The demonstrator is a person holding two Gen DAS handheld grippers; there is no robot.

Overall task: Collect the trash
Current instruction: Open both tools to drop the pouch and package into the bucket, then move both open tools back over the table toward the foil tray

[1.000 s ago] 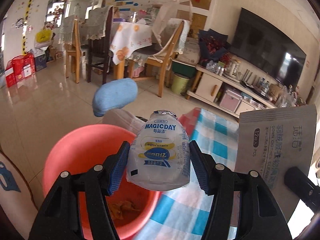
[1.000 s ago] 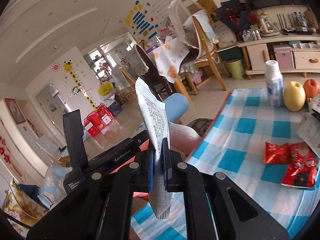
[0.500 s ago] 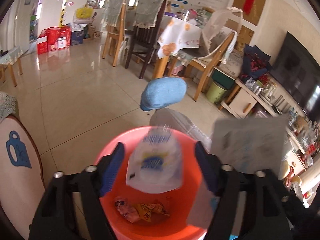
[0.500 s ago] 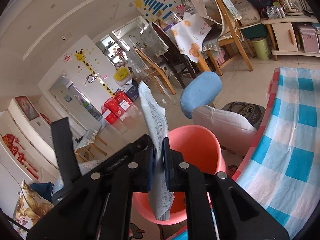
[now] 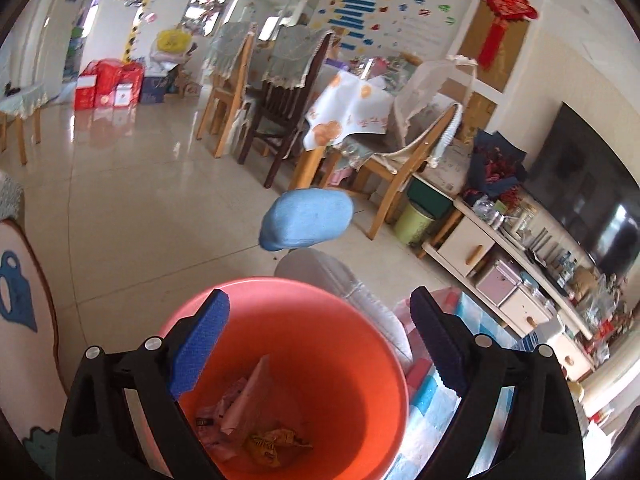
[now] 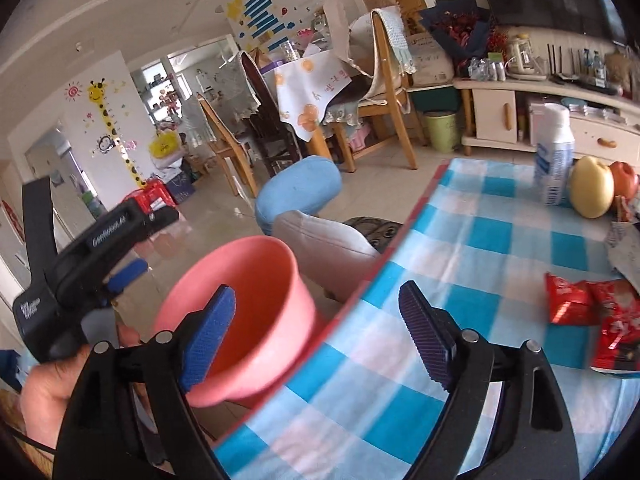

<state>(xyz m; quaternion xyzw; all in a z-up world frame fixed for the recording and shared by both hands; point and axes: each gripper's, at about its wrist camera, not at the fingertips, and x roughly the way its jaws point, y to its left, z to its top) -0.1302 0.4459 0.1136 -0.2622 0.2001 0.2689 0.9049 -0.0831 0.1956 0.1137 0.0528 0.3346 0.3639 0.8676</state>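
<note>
An orange-red bin (image 5: 320, 360) fills the lower middle of the left wrist view, and a flat paper pouch (image 5: 248, 396) and crumpled wrappers (image 5: 276, 440) lie in it. My left gripper (image 5: 318, 312) hangs over its mouth, jaws opening, with nothing between them. In the right wrist view the bin (image 6: 240, 280) stands beside the checked table's (image 6: 480, 240) edge. My right gripper (image 6: 316, 300) is over that edge, jaws opening and empty. The left gripper (image 6: 150, 244) shows at the left in a hand (image 6: 52, 380). Red snack wrappers (image 6: 580, 300) lie on the cloth.
A white bottle (image 6: 554, 160), a yellow fruit (image 6: 592, 188) and a red one (image 6: 624, 178) stand at the table's far side. A blue-padded chair (image 5: 308, 220) is right behind the bin. Dining chairs (image 5: 280, 120) and a TV cabinet (image 5: 500, 280) are farther back.
The left jaws spread and the white bottle fell from them toward the bin. The right jaws let go of the paper pouch, which now lies in the bin, and that gripper sank toward the table edge.
</note>
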